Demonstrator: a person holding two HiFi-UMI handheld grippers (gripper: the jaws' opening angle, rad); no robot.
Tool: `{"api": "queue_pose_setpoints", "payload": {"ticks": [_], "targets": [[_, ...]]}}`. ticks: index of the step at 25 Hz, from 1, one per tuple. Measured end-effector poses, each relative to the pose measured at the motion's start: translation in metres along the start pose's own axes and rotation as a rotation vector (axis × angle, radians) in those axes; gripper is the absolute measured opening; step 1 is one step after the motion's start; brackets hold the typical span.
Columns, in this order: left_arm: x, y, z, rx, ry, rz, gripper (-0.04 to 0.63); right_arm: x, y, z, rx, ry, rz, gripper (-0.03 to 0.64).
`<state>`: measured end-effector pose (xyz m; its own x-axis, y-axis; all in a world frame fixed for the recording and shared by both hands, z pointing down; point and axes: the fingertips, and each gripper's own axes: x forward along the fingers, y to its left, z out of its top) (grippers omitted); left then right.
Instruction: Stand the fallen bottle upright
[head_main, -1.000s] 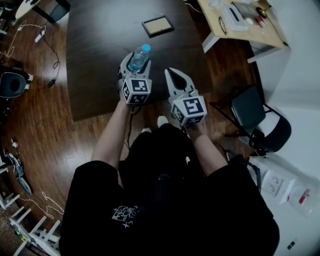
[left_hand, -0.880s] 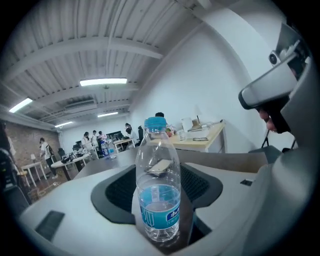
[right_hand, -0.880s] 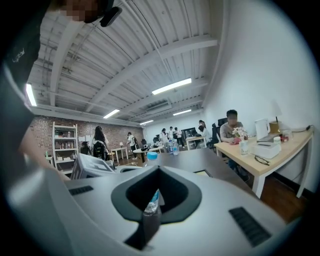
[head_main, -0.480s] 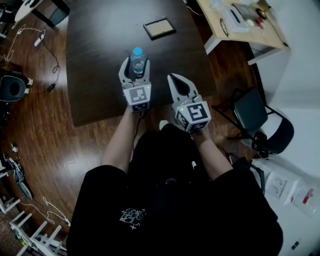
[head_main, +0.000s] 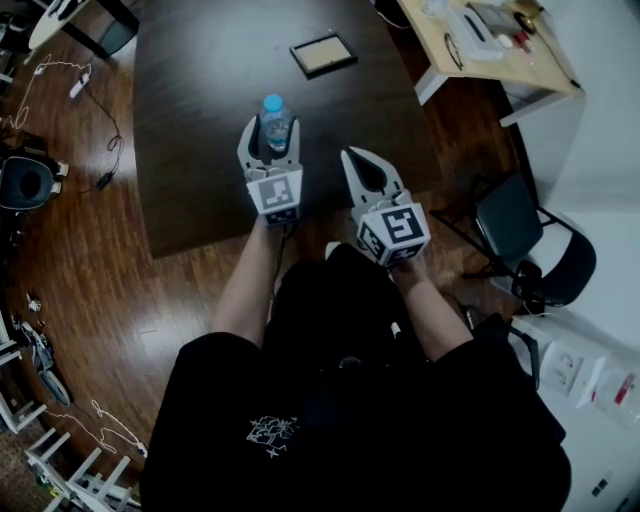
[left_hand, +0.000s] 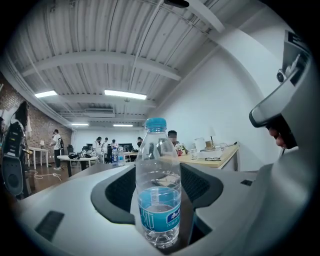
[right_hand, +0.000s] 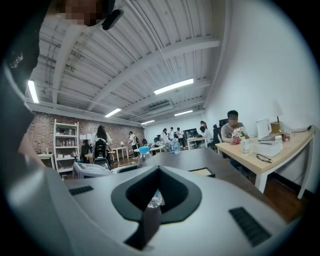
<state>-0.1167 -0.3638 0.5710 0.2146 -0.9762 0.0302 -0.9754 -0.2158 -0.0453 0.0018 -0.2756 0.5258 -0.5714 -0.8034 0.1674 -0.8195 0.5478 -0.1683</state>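
Note:
A clear water bottle with a blue cap and blue label stands upright near the front edge of the dark table. My left gripper is shut on the bottle, one jaw on each side of its lower body. In the left gripper view the bottle rises straight up between the jaws of the left gripper, its base down in the gap. My right gripper hovers to the right of the bottle, shut and holding nothing. In the right gripper view the bottle's cap shows beyond the right gripper.
A framed board lies flat further back on the table. A light wooden desk with small items stands at the back right, a black chair at the right. Cables trail on the wooden floor at the left.
The bottle, tilted in the left gripper one second ago, now stands upright on the table. Both grippers have shifted slightly; the left still clasps the bottle.

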Motion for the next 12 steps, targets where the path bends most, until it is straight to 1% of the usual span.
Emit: {"api": "queue_pose_setpoints", "payload": {"ticks": [8, 12], "targets": [[-0.004, -0.007, -0.002, 0.035, 0.024, -0.037, 0.279, -0.005, 0.005, 0.003, -0.011, 0.009, -0.001, 0.02], [-0.016, 0.002, 0.008, 0.032, 0.02, -0.005, 0.279, -0.004, 0.007, 0.009, 0.0, 0.007, -0.004, 0.02]]}}
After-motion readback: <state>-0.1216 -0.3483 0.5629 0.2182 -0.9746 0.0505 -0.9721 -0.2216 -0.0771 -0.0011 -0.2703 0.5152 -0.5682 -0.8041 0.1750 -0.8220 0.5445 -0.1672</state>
